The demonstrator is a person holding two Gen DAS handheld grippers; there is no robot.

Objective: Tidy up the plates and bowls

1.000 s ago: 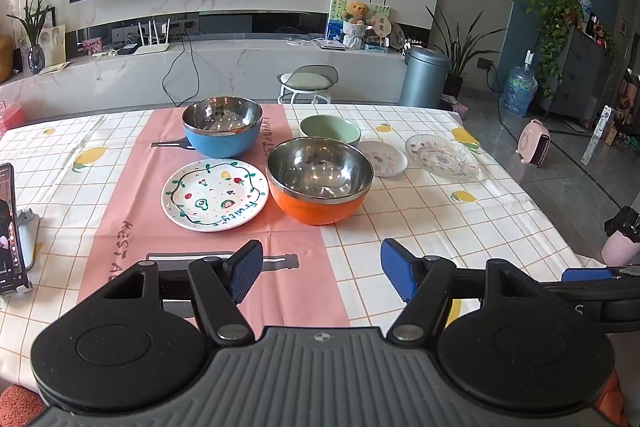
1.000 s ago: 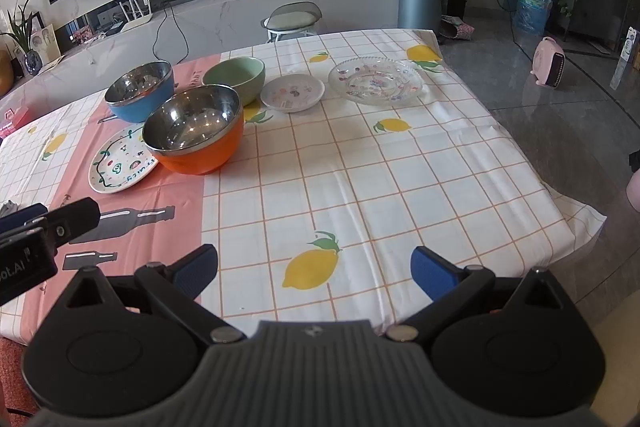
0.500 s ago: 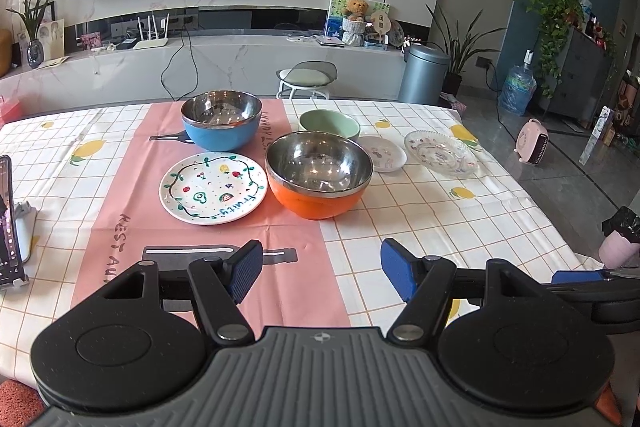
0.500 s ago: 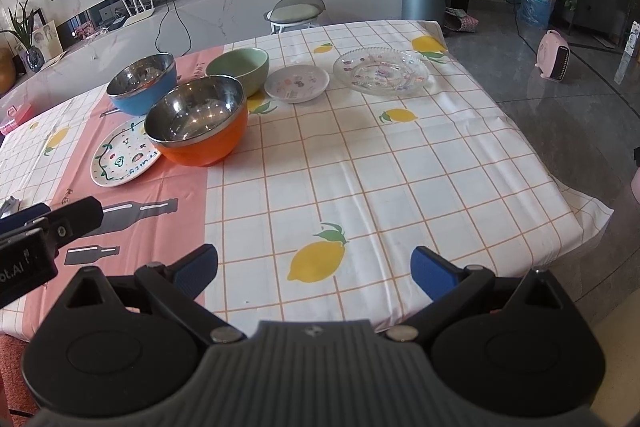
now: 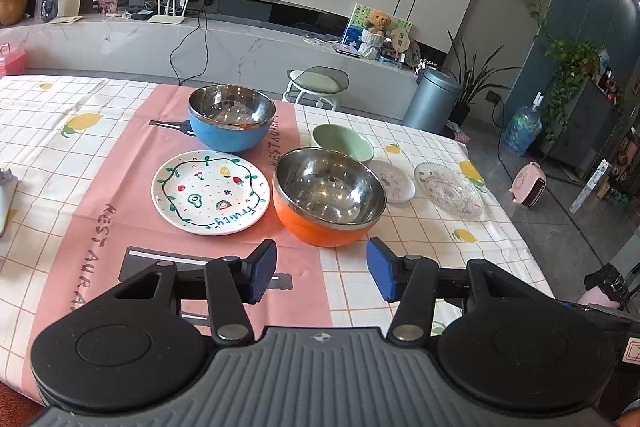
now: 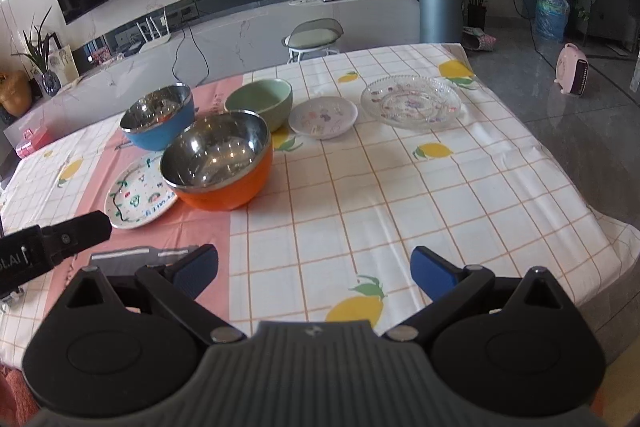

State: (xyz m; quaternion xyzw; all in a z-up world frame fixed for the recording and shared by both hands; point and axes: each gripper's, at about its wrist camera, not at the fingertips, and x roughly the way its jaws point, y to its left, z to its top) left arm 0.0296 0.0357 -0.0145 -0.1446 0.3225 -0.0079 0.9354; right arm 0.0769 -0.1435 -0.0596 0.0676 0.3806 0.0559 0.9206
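From your left wrist, your left gripper [image 5: 320, 269] hangs released and empty just short of the orange bowl [image 5: 328, 197], the painted plate [image 5: 211, 192] beside it mid-table. From your right wrist, your right gripper [image 6: 314, 273] gapes empty over the table's near edge, bowls and plates [image 6: 411, 102] toward the far edge

Left wrist view, clock positions around the steel bowl [image 5: 329, 195] at table [image 5: 400, 267] centre: fruit plate [image 5: 210, 191] at 9, just beside it; second steel bowl [image 5: 231, 123] at 11, behind fruit plate; ceramic bowl [image 5: 343, 143] at 12, just behind; small plate [image 5: 394, 181] at 2; glass plate [image 5: 448, 190] at 3, beyond small plate. All on tablecloth.
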